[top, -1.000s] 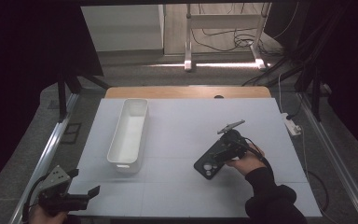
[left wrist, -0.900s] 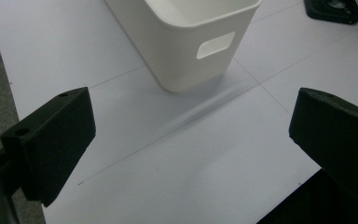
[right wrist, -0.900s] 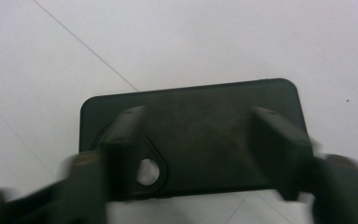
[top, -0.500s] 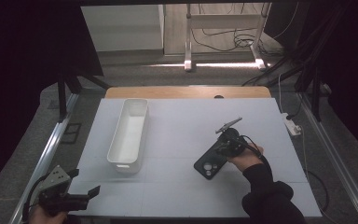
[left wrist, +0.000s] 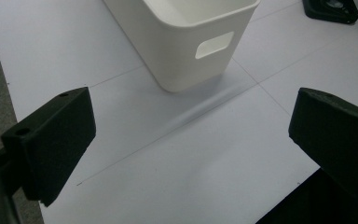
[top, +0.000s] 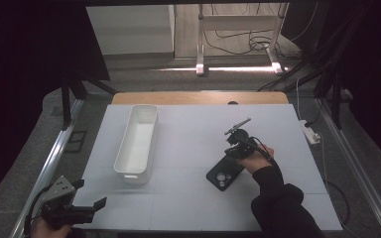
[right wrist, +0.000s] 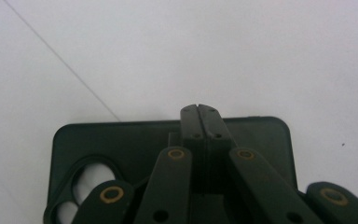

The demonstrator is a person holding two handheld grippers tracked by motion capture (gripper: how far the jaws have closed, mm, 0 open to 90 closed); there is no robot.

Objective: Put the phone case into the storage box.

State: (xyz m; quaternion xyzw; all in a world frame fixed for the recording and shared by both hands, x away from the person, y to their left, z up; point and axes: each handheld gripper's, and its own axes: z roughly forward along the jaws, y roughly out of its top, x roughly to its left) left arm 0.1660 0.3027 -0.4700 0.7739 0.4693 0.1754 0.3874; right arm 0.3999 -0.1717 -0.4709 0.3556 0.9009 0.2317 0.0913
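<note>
A black phone case [top: 223,175] lies camera-side up on the white table, right of centre. My right gripper [top: 232,151] points down over the case's far end, held by a hand in a black sleeve. In the right gripper view its jaws [right wrist: 198,108] are shut against each other with nothing between them, just above the phone case [right wrist: 121,140]. My left gripper [top: 92,198] rests at the table's near left corner. Its jaws [left wrist: 191,140] stand wide open and empty, facing the white bin [left wrist: 186,46].
The long white bin [top: 152,144] stands left of centre with its long side running away from me, and it holds nothing. The black phone case [left wrist: 328,9] shows at the top right of the left gripper view. A white power strip [top: 310,132] lies at the table's right edge.
The right hand has shifted a little to the left and away over the phone case. The left gripper has stayed where it was.
</note>
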